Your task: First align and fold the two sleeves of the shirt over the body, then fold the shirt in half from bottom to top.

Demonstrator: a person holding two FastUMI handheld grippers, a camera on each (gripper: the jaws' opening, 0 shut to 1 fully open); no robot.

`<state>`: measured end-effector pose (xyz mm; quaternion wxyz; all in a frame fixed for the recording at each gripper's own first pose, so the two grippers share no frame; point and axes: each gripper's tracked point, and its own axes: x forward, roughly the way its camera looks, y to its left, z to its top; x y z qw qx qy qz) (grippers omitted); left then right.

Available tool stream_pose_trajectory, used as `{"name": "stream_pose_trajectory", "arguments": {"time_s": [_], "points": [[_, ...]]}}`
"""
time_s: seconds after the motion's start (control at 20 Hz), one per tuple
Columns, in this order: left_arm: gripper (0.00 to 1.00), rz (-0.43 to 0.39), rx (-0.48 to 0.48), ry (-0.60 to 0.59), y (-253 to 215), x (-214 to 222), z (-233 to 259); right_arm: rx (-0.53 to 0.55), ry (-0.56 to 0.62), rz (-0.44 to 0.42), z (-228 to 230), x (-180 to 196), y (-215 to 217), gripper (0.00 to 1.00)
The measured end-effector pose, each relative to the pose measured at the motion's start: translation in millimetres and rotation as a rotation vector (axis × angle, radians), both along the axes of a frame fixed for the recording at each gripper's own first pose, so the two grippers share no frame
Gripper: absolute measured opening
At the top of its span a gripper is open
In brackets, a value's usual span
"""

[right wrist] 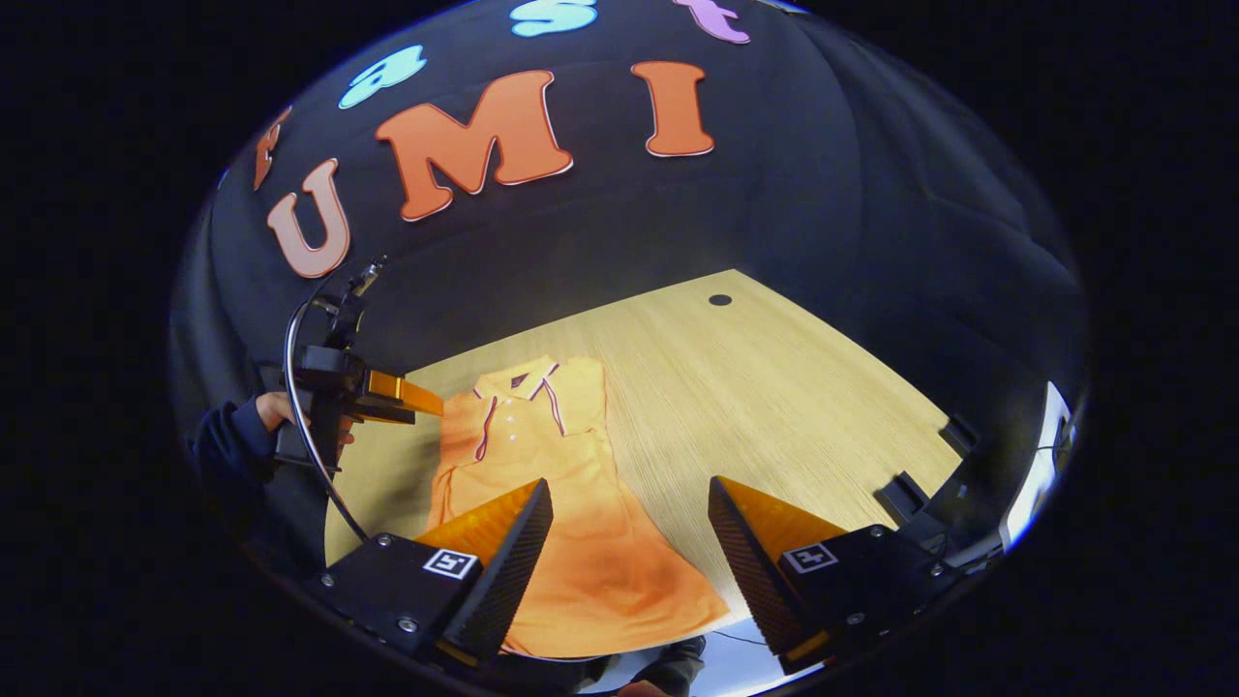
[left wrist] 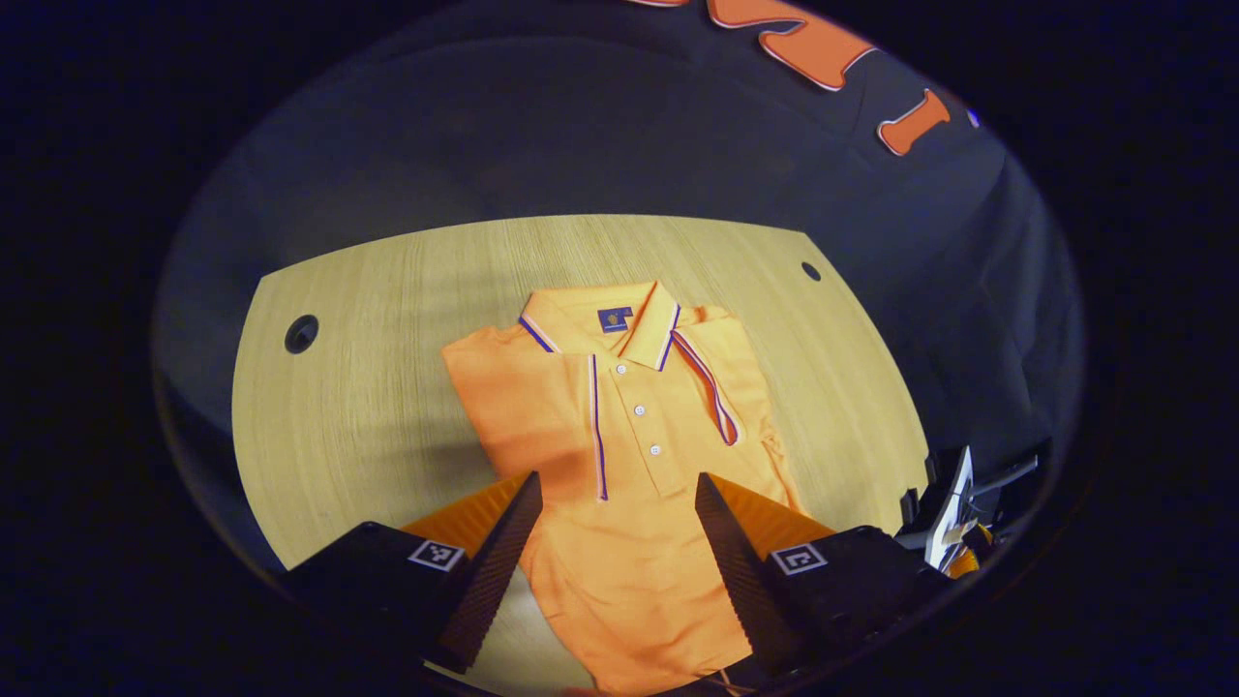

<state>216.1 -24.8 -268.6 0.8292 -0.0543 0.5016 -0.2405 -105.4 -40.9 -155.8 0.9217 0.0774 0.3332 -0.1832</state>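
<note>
Orange shirt (left wrist: pixel 619 455) flat on bench (left wrist: pixel 368 387), both sleeves seemingly folded in. Left gripper (left wrist: pixel 618 523) jaws released above its body; right gripper (right wrist: pixel 629 528) jaws released over the hem.

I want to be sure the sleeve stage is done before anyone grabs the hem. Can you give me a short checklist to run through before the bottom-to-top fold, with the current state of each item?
1. Both sleeves folded over the body: ok; the shirt has one trimmed cuff lying beside the placket and no sleeve sticking out.
2. Shirt flat on the table: ok, collar far, hem near.
3. Left gripper open and empty: ok, fingers apart above the shirt.
4. Right gripper open and empty: ok.
5. Hem corners free to grasp: cannot tell; the near edge is partly hidden behind the fingers.
</note>
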Motion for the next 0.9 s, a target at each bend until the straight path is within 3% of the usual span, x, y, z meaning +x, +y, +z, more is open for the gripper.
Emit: {"name": "stream_pose_trajectory", "arguments": {"time_s": [0.35, 0.65, 0.9], "points": [[0.99, 0.155, 0.009, -0.042, 37, -96, 12, 0.03, 0.08, 0.191, -23, -7, 0, 0.99], [0.99, 0.23, 0.072, 0.012, 67, -192, -15, 0.069, 0.214, 0.323, -69, -41, 4, 0.99], [0.99, 0.249, 0.137, 0.04, 75, -252, -38, 0.076, 0.299, 0.391, -98, -58, 5, 0.99]]}}
